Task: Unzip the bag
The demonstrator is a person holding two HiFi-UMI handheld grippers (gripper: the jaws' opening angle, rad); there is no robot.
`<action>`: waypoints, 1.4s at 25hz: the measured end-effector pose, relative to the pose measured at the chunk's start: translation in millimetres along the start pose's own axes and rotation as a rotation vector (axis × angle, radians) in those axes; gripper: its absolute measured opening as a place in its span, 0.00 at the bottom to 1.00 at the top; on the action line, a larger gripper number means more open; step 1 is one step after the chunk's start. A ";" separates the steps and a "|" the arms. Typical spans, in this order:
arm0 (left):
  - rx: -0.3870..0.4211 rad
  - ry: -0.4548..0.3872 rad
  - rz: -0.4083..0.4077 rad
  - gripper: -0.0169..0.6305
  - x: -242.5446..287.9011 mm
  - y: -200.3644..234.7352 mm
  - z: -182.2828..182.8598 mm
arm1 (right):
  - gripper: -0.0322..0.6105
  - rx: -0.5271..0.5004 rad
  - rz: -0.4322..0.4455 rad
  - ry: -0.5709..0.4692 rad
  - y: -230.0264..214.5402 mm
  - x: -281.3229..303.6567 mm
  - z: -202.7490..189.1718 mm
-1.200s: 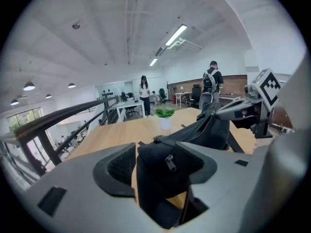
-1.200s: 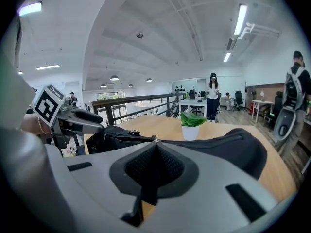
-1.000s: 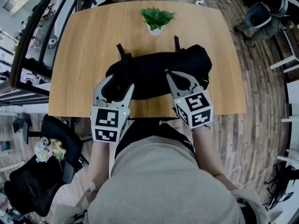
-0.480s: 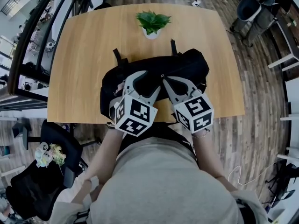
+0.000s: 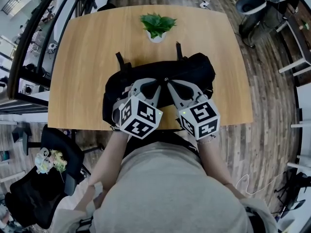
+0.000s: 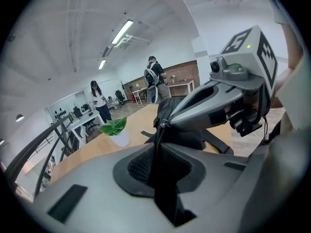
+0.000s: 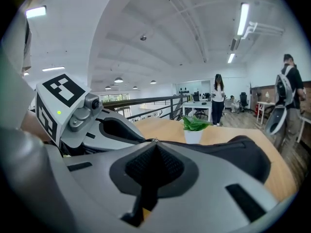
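Bag (image 5: 194,74) lies on desk (image 5: 82,52), long axis L–R, zip along top. L gripper (image 6: 158,152) jaws clamped on bag fabric at zip line. R gripper (image 7: 154,147) jaws closed on zip pull (image 6: 161,124), mid-bag. R is nearer, so draw pull along axis

Head view steeply down on the table (image 5: 82,57); gripper views low and close along the bag (image 5: 192,73), plant (image 5: 156,24) in all.

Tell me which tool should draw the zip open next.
Right. The right tool looks shut on the zip pull; the left tool clamps the bag just behind it, steadying it.
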State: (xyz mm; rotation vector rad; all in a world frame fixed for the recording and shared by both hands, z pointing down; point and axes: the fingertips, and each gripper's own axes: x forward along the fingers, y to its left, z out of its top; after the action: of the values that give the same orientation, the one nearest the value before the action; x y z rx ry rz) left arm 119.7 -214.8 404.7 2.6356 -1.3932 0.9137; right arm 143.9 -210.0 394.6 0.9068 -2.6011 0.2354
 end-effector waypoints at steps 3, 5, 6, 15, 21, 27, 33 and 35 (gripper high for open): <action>-0.012 -0.004 -0.005 0.10 0.7 1.9 -1.1 | 0.06 -0.003 -0.020 -0.004 -7.2 -0.7 -0.9; -0.030 -0.009 -0.012 0.10 0.6 3.3 -1.7 | 0.06 0.007 -0.029 -0.006 -13.3 -2.4 -1.9; -0.042 -0.013 -0.015 0.10 0.4 3.8 -1.8 | 0.06 0.012 -0.036 -0.007 -16.5 -3.8 -2.3; -0.097 -0.026 -0.029 0.09 -0.9 6.5 -3.2 | 0.06 0.074 -0.144 -0.005 -59.2 -21.1 -8.5; -0.099 -0.024 -0.039 0.09 -2.0 6.2 -6.1 | 0.06 0.093 -0.200 -0.004 -83.4 -33.2 -10.4; -0.109 -0.028 -0.038 0.09 -1.5 8.8 -6.3 | 0.06 0.120 -0.257 -0.009 -105.5 -43.4 -13.7; -0.111 -0.025 -0.035 0.09 -1.6 10.8 -7.7 | 0.06 0.113 -0.307 -0.002 -127.5 -50.5 -16.7; -0.109 -0.022 -0.039 0.09 -1.4 11.0 -8.9 | 0.07 0.112 -0.307 0.002 -130.5 -51.1 -18.1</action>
State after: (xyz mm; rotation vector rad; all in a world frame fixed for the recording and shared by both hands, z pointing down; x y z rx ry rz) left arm 106.3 -217.8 408.7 2.5904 -1.3495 0.7831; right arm 267.9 -277.8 395.1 1.3260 -2.4226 0.2986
